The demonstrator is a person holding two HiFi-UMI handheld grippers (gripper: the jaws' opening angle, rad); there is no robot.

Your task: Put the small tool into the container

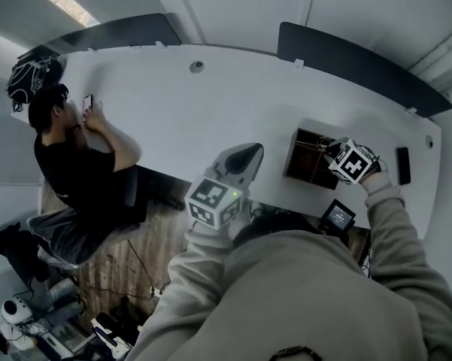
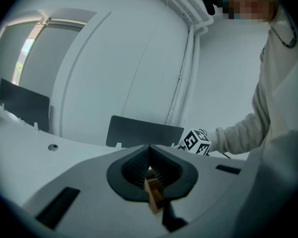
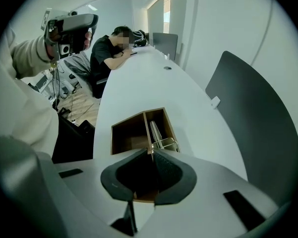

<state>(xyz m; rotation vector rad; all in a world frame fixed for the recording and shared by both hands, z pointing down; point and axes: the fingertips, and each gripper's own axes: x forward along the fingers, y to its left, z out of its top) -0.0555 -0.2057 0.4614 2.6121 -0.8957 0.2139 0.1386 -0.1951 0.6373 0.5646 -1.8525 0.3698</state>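
Left tool (image 2: 149,171) is held up off the worktop (image 1: 210,111), arm bent close to the body, jaws clamped on a small wooden piece (image 2: 153,195) that pokes out tilted. Right tool (image 3: 150,151) reaches forward on an outstretched arm, jaws pinched on the partition of the wooden container (image 3: 131,133), well apart from the piece. Farther along, a seated person (image 1: 75,164) leans on the worktop.

The head view looks steeply down on the white desk (image 1: 173,104). The left gripper view, held high, faces the wall (image 2: 114,58). The right gripper view sits close over the wooden box (image 3: 134,133), looking along the desk. The head view shows that box at 3 o'clock.
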